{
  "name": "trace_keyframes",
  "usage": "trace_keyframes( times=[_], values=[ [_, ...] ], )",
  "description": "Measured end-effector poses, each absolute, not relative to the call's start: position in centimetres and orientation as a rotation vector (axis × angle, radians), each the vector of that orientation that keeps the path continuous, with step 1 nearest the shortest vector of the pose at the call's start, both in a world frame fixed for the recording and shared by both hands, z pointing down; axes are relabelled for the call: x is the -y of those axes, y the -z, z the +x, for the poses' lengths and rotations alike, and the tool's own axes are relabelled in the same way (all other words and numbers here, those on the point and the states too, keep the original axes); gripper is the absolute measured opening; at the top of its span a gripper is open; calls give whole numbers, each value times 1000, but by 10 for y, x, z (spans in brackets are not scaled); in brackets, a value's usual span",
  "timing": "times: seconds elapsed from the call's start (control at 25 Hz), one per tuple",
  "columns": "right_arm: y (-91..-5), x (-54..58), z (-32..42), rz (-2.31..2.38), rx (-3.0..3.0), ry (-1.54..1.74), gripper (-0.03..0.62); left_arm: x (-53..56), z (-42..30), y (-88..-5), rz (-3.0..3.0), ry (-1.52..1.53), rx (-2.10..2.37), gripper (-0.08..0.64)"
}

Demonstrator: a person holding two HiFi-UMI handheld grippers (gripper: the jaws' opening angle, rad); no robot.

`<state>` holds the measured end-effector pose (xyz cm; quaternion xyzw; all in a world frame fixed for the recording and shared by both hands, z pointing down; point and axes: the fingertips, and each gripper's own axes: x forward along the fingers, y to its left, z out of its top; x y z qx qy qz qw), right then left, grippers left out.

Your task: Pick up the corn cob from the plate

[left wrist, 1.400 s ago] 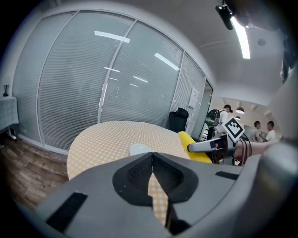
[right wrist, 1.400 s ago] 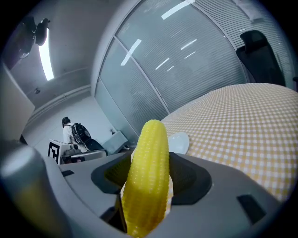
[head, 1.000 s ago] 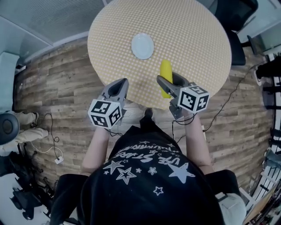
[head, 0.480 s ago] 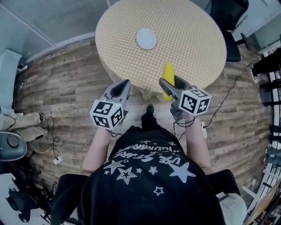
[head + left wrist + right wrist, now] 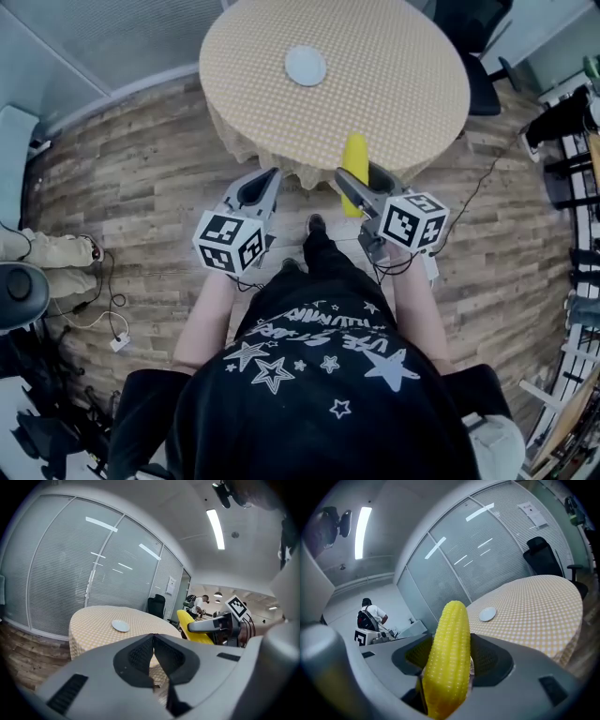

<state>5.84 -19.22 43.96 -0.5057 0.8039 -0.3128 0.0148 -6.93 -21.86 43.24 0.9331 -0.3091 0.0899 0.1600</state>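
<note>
Table (image 5: 394, 84) receded; right gripper (image 5: 362, 183), wide, clamps corn cob (image 5: 449, 644).

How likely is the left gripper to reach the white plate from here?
Probably not. The left gripper hangs over the floor, short of the table edge, and the plate lies near mid-table. Nothing blocks it; it looks too far.

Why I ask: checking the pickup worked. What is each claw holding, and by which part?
The right claw clamps the yellow corn cob around its rear half, with the tip sticking out ahead. The left claw is shut on nothing.
</note>
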Motion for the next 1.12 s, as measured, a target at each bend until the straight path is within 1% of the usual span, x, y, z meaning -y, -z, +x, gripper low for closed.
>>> trace_keyframes(
  times=[0.44,1.12],
  values=[
    [-438,171,81,-1544,-2539,957,264,193,-39,-422,2703,-272,927,8],
    [-429,112,151,-1409,-2602,924,264,113,27,-406,2685,-301,1063,8]
  ],
)
